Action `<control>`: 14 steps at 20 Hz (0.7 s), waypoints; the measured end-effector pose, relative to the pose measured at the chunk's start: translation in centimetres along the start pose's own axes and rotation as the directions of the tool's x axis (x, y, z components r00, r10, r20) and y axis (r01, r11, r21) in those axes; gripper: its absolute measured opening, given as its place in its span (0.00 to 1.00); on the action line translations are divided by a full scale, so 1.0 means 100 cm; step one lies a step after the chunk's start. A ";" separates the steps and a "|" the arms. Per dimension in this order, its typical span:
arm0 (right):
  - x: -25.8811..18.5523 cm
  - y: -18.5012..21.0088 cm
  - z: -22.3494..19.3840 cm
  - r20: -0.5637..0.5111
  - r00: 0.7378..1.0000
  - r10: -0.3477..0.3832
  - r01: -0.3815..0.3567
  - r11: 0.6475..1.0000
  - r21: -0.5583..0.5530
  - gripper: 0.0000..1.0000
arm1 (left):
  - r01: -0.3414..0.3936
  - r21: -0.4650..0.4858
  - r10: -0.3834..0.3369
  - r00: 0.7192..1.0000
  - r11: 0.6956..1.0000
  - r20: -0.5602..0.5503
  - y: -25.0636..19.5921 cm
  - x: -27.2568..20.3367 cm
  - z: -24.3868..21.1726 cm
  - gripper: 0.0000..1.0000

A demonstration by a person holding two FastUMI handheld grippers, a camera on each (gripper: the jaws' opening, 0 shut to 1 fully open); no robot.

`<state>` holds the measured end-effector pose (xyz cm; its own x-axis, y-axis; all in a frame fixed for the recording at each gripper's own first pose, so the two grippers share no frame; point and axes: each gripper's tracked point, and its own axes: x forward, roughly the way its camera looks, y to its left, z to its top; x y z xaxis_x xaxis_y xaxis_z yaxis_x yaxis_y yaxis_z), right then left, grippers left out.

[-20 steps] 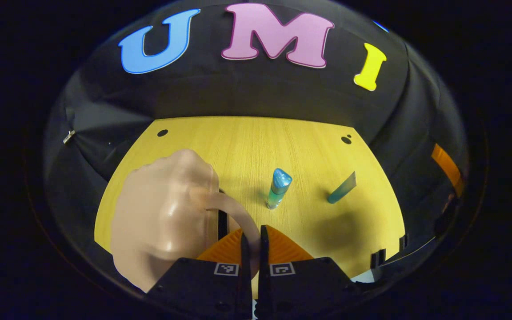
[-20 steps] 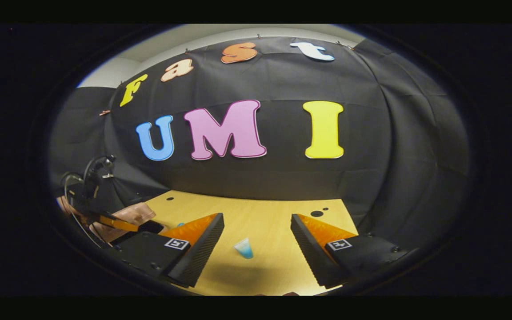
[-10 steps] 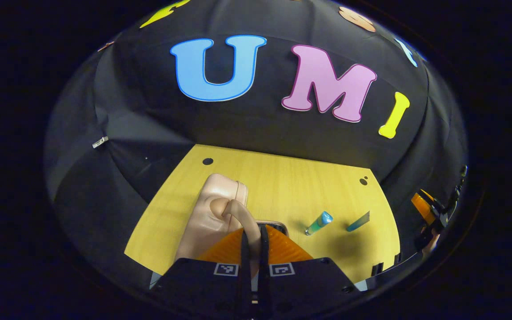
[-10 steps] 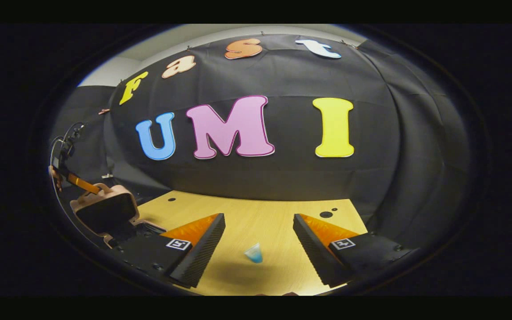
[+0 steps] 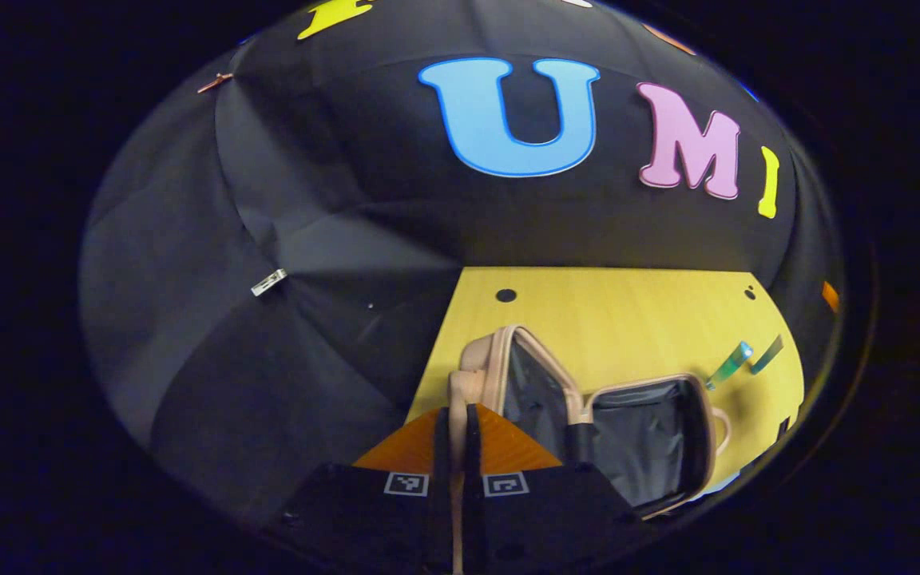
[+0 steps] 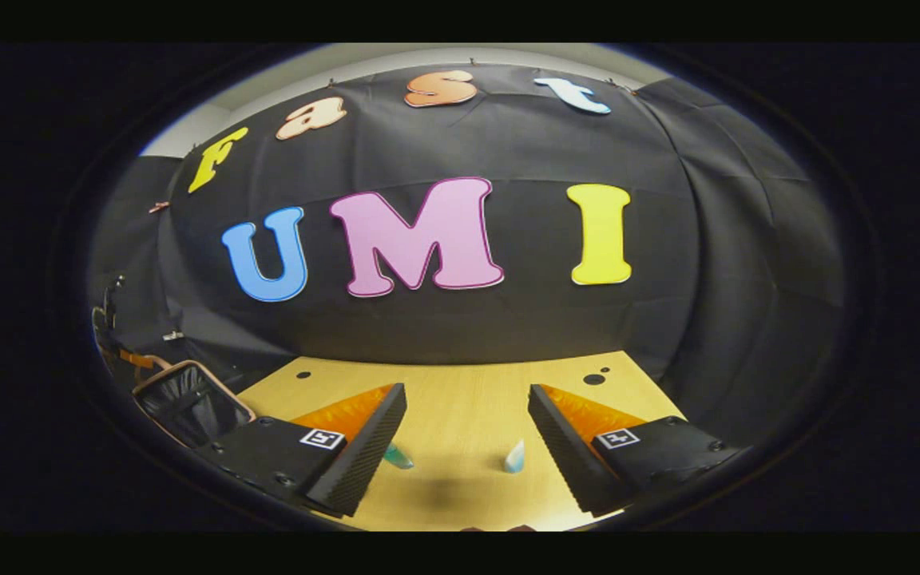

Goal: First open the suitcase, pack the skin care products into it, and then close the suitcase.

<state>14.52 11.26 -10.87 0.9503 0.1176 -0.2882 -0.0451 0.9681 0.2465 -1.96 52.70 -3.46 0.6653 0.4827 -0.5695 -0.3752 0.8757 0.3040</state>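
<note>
A small beige suitcase (image 5: 500,359) lies open on the yellow table, its dark lining showing in both halves. My left gripper (image 5: 458,423) is shut on the beige handle (image 5: 460,383) of the raised lid. Two teal skin care tubes (image 5: 730,365) lie past the suitcase's other half (image 5: 652,439). In the right gripper view the right gripper (image 6: 464,447) is open above the table. A green tube (image 6: 398,457) lies by its left finger and a pale blue tube (image 6: 514,457) by its right finger. The open lid (image 6: 188,399) shows at far left.
The wooden table (image 6: 460,399) has small dark holes (image 6: 592,378) near its back edge. Black cloth walls close it in behind and on both sides. The table's left edge (image 5: 432,351) runs just beside the suitcase lid.
My left gripper has swung the lid up and over to the left by its handle, and the suitcase now lies open. The right gripper has shifted a little, bringing both tubes between its fingers.
</note>
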 end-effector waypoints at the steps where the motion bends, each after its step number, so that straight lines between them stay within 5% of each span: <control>1: -0.001 0.004 0.002 -0.002 1.000 -0.017 0.017 1.000 -0.014 0.98 | 0.013 -0.039 -0.014 1.000 0.999 -0.019 0.014 0.018 -0.012 0.09; 7: -0.011 0.026 0.008 -0.020 0.997 -0.077 0.075 0.996 -0.052 0.98 | 0.068 -0.165 -0.097 0.979 0.984 -0.180 0.057 0.125 -0.102 0.10; 14: -0.040 0.023 -0.009 -0.073 0.985 -0.156 0.154 0.988 -0.033 0.98 | 0.054 -0.185 -0.100 0.963 0.981 -0.251 0.063 0.170 -0.147 0.11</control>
<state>10.31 13.19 -10.04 0.9208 -0.0190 -0.3896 0.0914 0.9815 0.1683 -2.52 66.30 -22.47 0.5162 0.3744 -0.7703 -0.4521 0.8830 0.1262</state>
